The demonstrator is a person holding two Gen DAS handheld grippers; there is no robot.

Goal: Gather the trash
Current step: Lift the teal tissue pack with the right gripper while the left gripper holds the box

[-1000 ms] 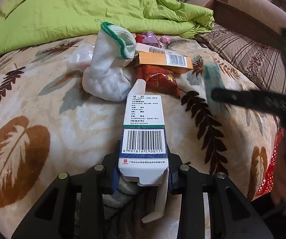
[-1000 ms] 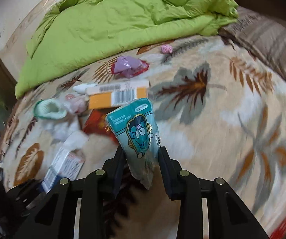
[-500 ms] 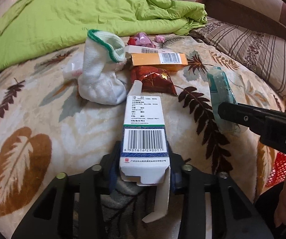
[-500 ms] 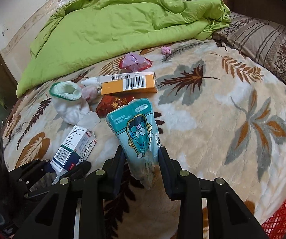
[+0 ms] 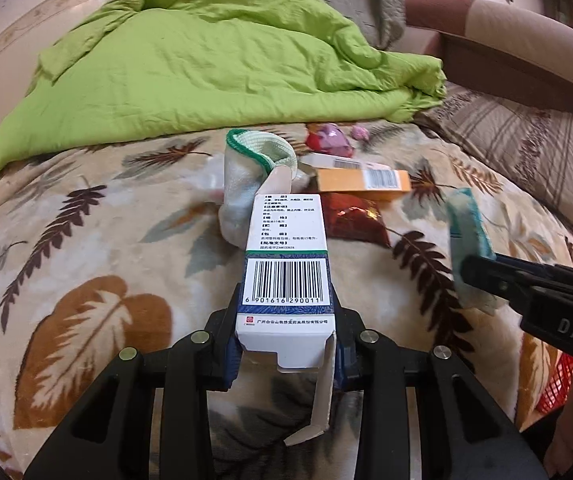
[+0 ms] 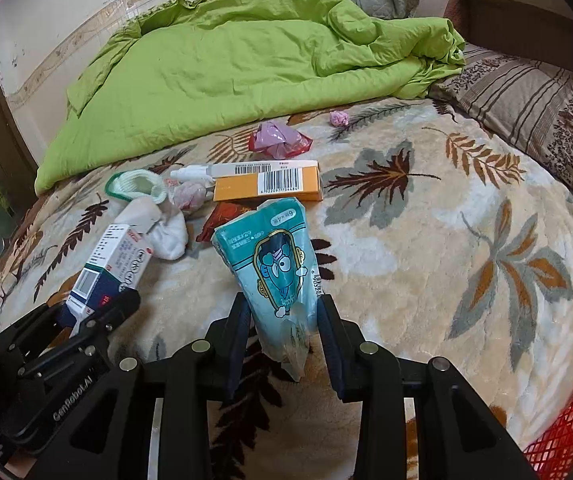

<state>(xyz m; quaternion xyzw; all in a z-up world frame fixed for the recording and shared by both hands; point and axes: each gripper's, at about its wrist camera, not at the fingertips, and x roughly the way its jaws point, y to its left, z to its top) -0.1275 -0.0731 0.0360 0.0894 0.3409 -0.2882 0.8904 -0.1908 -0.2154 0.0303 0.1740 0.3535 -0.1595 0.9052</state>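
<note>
My left gripper [image 5: 286,320] is shut on a white medicine box [image 5: 286,256] with a barcode, held above the bed with its rear flap hanging open. That box [image 6: 114,260] and the left gripper [image 6: 98,312] also show at the left of the right wrist view. My right gripper [image 6: 282,316] is shut on a teal tissue packet [image 6: 274,260] with a cartoon print; the packet [image 5: 466,232] shows from the side at the right of the left wrist view. On the leaf-patterned blanket [image 6: 426,240] lie an orange box [image 6: 270,186], a red wrapper [image 5: 350,220], a white sock [image 5: 246,184], a purple wrapper [image 6: 278,142] and a pink paper ball [image 6: 338,119].
A green quilt [image 6: 246,52] is heaped at the back of the bed. A striped pillow [image 6: 538,108] lies at the right. A red mesh basket [image 6: 566,436] sits at the bed's lower right edge. A white tube [image 6: 192,173] lies beside the orange box.
Both grippers have drawn back and lifted, each keeping its item. The right gripper with the teal packet has steadied beside the left one, and more of the quilt and headboard is in view.
</note>
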